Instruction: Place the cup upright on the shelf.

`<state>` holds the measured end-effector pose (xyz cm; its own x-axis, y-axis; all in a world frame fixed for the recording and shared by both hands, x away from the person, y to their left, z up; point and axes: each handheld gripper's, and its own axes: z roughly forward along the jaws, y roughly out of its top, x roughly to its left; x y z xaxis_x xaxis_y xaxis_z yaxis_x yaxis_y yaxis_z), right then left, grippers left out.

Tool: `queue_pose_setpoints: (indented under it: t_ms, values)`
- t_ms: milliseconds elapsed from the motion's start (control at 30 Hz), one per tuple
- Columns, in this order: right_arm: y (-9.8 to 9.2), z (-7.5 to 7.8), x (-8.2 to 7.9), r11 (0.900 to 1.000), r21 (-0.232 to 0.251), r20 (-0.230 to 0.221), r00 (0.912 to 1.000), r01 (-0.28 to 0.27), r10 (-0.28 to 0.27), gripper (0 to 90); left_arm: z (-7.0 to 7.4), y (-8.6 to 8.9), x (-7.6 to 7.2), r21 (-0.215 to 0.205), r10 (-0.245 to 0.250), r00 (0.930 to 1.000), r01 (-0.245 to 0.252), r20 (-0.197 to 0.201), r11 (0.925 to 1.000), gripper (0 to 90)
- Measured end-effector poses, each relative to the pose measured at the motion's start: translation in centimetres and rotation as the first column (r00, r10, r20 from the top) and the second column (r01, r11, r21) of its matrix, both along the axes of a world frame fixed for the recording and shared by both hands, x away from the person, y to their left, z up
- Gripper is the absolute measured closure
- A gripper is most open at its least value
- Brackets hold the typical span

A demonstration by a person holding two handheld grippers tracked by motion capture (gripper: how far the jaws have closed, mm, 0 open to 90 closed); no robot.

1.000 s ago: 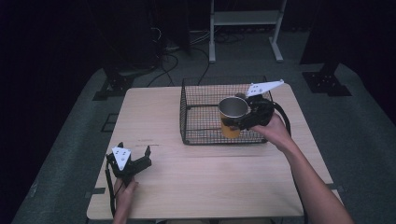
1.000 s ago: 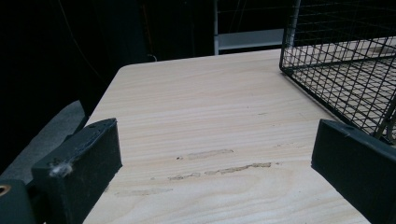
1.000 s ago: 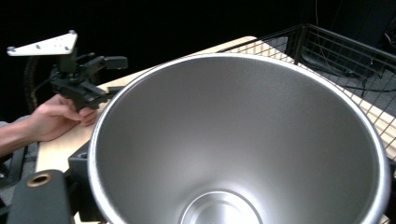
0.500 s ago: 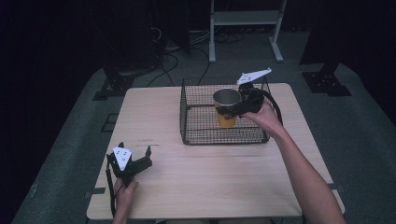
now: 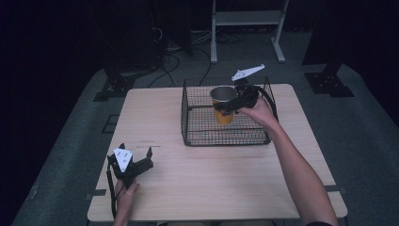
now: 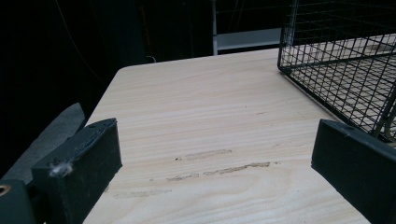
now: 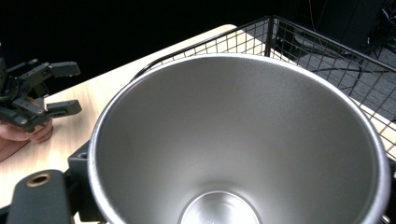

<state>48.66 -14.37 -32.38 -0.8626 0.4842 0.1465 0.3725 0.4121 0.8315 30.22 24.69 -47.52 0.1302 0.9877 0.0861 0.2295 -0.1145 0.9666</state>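
One cup (image 5: 223,102), steel inside and orange outside, upright, held above the floor of the wire basket (image 5: 197,136), toward the basket's 1 o'clock corner. In the right gripper view its steel mouth (image 7: 238,140) is empty.

Right gripper (image 5: 231,102): clenched on the cup's side near the rim, reaching in from 3 o'clock over the basket's wall. Cup not yet set down, by my reading.

Left gripper (image 5: 136,162): released, jaws wide apart, nothing between them; rests at the bench's (image 5: 155,117) 7 o'clock corner, well apart from the basket.

Risks, judged:
- Smooth tapered wall held from one side; a loosened grip would let the cup slide or swing down.
- Release from above the mesh would drop it; on wire it could tip and roll.
- Cable or hand may catch the basket's rim on withdrawal and drag the basket, which nothing steadies.
- Lowering near the wall may knock the cup's base on the wire and tilt it.
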Motion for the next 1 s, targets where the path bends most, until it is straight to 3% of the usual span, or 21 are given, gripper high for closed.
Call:
queue_pose_setpoints:
  t_ms: [367,1000]
  values:
    - [1.0,-1.3,2.0,1.000,-0.006,-0.031,0.9995,-0.001,0.001,12.3,0.0,0.0,0.0,-0.003,0.000,1.0000,0.000,0.000,1.0000,0.8]
    - [2.1,-4.1,4.3,0.999,-0.041,-0.087,0.9962,-0.003,-0.001,12.3,0.0,0.0,0.0,-0.005,0.001,1.0000,-0.001,0.000,1.0000,0.8]
